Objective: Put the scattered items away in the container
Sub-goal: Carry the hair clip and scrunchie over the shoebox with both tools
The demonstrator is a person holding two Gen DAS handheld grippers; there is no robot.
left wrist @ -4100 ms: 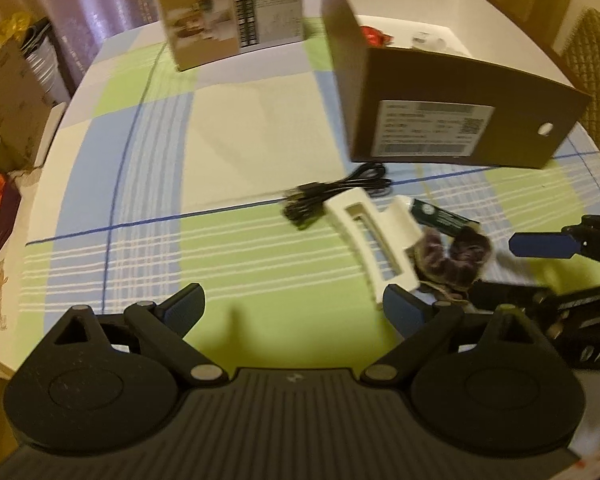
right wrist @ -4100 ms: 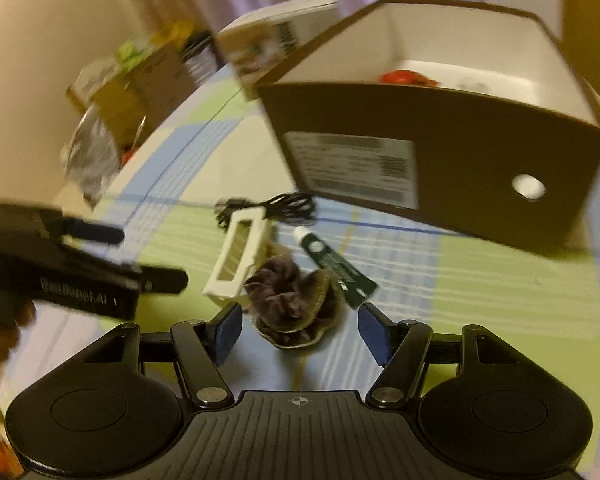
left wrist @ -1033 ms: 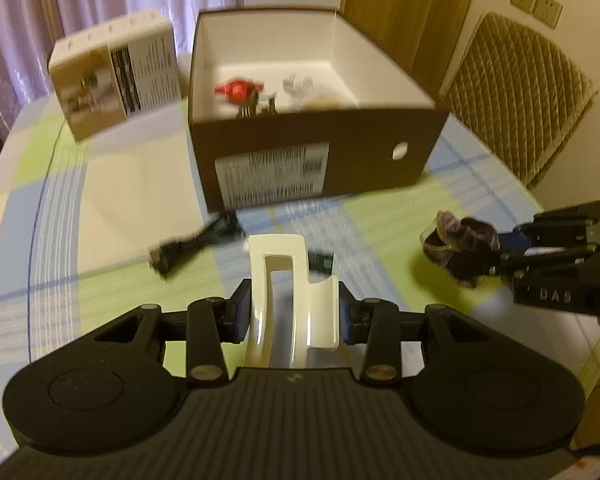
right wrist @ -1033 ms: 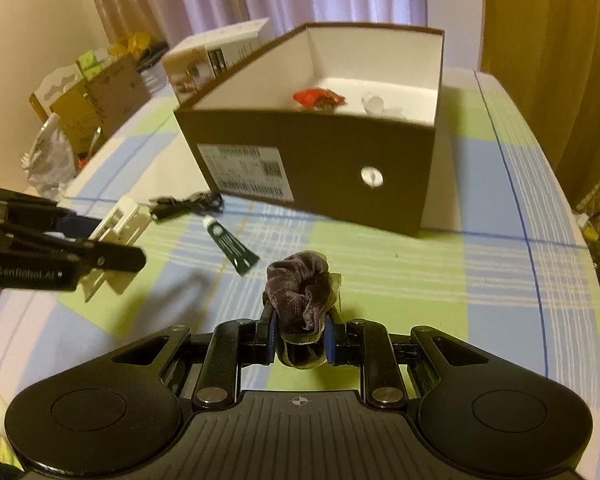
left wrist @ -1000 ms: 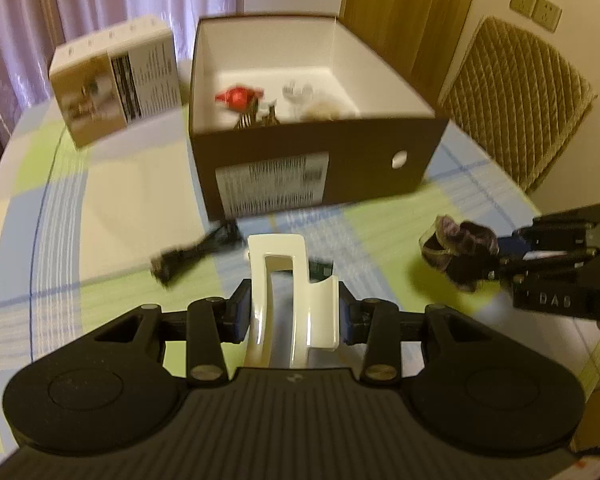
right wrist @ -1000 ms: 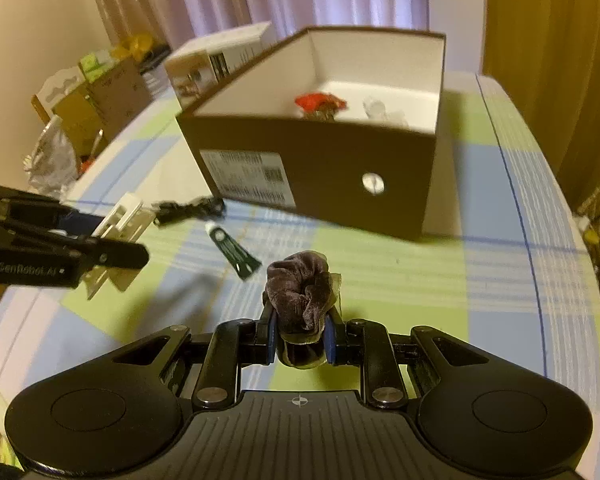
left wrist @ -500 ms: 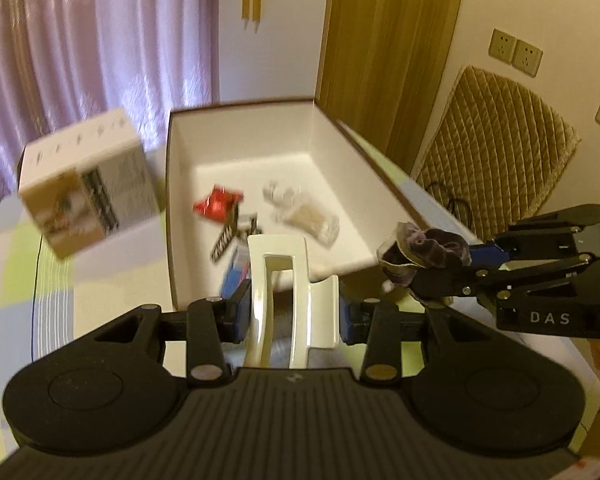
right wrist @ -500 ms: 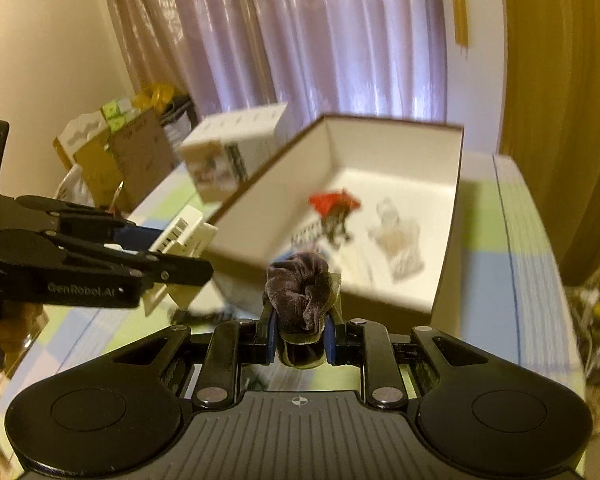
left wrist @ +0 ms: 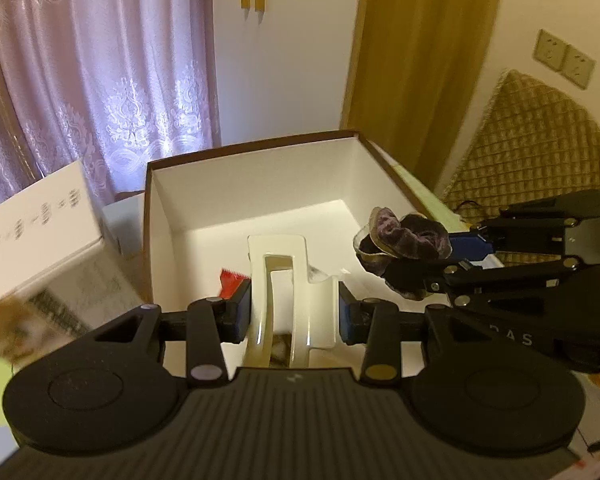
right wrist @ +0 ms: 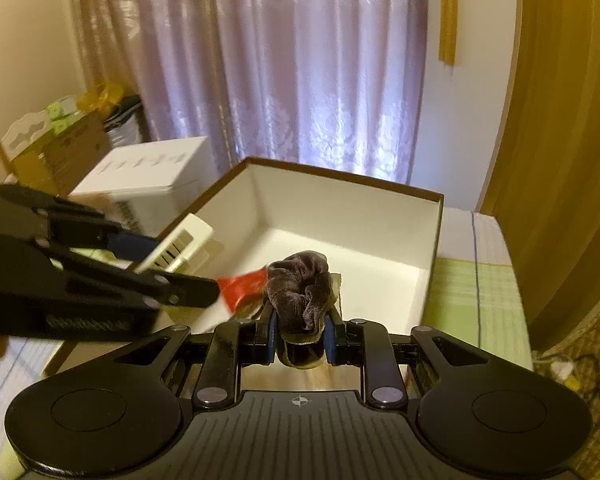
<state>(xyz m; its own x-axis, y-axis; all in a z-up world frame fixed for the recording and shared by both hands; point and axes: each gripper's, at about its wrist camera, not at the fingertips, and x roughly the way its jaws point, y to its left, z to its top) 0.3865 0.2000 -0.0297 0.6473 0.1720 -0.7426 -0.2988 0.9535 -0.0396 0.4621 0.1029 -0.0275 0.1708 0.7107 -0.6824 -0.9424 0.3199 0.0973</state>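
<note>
In the left wrist view, the left gripper (left wrist: 295,312) has its jaws clamped on a glossy white plastic bracket with a long slot (left wrist: 288,280), held upright over the open brown cardboard box with a white inside (left wrist: 260,184). At about 2 o'clock from the bracket, the right gripper (left wrist: 440,256) reaches in from the right, its jaws pressed together on a crumpled dark purple velvet scrunchie (left wrist: 400,236) just above the box's right wall. Beyond the bracket at 10 o'clock, a red packet (left wrist: 232,282) lies on the box floor. Outside the box at 9 o'clock stands a white printed carton (left wrist: 36,216) on the counter.

In the right wrist view, the scrunchie (right wrist: 300,288) is squeezed between the blue pads, over the box (right wrist: 340,216). At 9 o'clock the left gripper (right wrist: 172,276) holds the bracket (right wrist: 180,246) at the box's left wall. A checked green and blue tablecloth (right wrist: 472,300) shows at 3 o'clock; pale purple curtains (right wrist: 300,80) hang farthest back.
</note>
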